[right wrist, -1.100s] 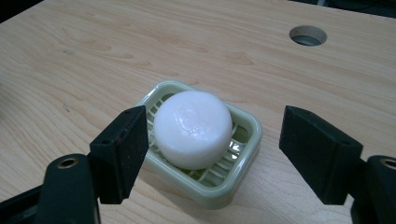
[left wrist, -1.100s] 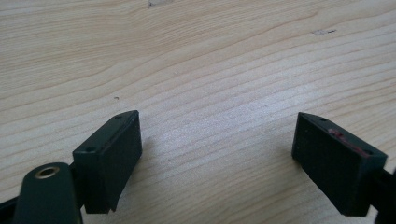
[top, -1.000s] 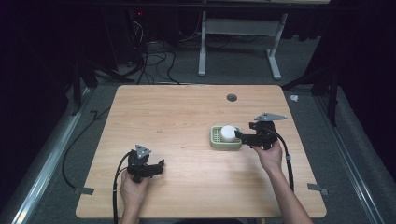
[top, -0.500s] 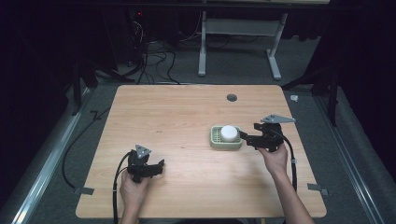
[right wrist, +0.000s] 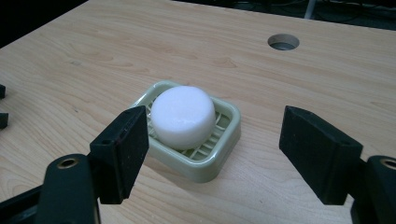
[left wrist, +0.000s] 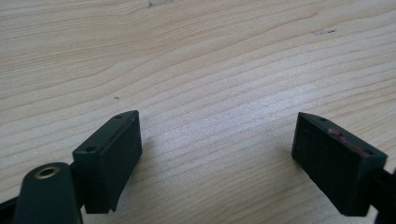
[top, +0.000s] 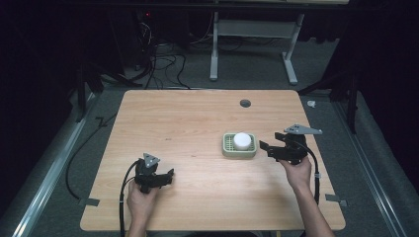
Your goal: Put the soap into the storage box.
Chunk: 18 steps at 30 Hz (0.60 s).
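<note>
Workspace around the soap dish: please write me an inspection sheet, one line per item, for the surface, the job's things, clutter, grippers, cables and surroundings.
Surface: wooden table, pale grain, a round hole near the far edge.
Job's things: round white soap lying in the green soap dish, right of the table's centre.
Clutter: nothing seen on the table.
Grippers: right gripper open, just short of the dish, touching nothing; left gripper open over bare wood near the front edge.
Cables: one black cable trails from the left gripper, another from the right; more lie on the floor behind.
Surroundings: dark room, grey floor, a white frame beyond the table.
</note>
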Available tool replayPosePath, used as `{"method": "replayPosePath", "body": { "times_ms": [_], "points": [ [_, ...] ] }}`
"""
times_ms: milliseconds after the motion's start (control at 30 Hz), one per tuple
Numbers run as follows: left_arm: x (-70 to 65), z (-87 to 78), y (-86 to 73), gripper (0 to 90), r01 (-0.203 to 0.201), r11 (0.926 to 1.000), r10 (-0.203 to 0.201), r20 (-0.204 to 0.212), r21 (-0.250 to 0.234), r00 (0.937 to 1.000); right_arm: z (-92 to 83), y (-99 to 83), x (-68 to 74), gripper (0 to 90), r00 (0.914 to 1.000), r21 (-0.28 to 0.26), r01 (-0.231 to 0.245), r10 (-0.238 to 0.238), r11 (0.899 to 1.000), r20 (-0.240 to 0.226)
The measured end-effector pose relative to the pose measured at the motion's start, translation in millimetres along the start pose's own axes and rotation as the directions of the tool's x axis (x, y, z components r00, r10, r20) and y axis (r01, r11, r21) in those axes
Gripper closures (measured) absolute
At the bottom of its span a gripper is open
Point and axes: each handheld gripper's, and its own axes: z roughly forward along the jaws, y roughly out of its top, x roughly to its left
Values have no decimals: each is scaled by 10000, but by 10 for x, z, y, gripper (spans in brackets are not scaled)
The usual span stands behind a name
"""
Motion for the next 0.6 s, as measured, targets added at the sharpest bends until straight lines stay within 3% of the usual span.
{"method": "replayPosePath", "body": {
  "times_ms": [600],
  "points": [
    [0,0,0,164,-1,10000,1,-2,1,10000,-200,-164,-121,251,9988,-224,-365,372,9991,305]
  ]
}}
